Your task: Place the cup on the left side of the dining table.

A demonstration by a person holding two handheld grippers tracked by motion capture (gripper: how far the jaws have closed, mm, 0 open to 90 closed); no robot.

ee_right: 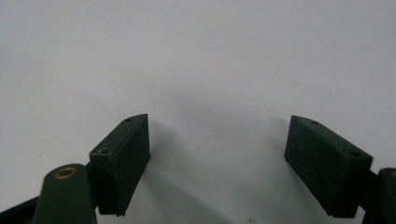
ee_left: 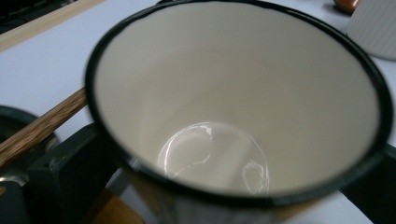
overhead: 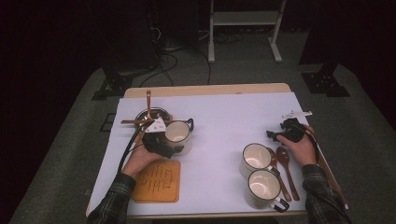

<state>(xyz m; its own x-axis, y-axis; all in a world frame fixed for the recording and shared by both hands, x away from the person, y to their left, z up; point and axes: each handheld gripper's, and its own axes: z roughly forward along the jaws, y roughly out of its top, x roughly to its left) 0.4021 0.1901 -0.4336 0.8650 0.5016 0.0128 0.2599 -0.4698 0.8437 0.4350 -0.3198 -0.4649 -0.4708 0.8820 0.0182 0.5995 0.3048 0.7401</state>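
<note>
My left gripper (overhead: 173, 148) has its fingers clamped on a cream enamel mug with a black rim (overhead: 178, 135), held above the white-covered desk (overhead: 224, 121), just past the orange wooden trivet (overhead: 158, 181). Close behind it stands a dark round pot (overhead: 150, 115) with wooden utensils across it. My right gripper (overhead: 274, 135) rests with fingers wide apart, empty, beside two matching mugs (overhead: 256, 157) and brown wooden spoons (overhead: 286, 169).

A cream enamel mug (overhead: 178, 135) with a black rim stands upright and empty, just above the wooden trivet (overhead: 158, 181).
</note>
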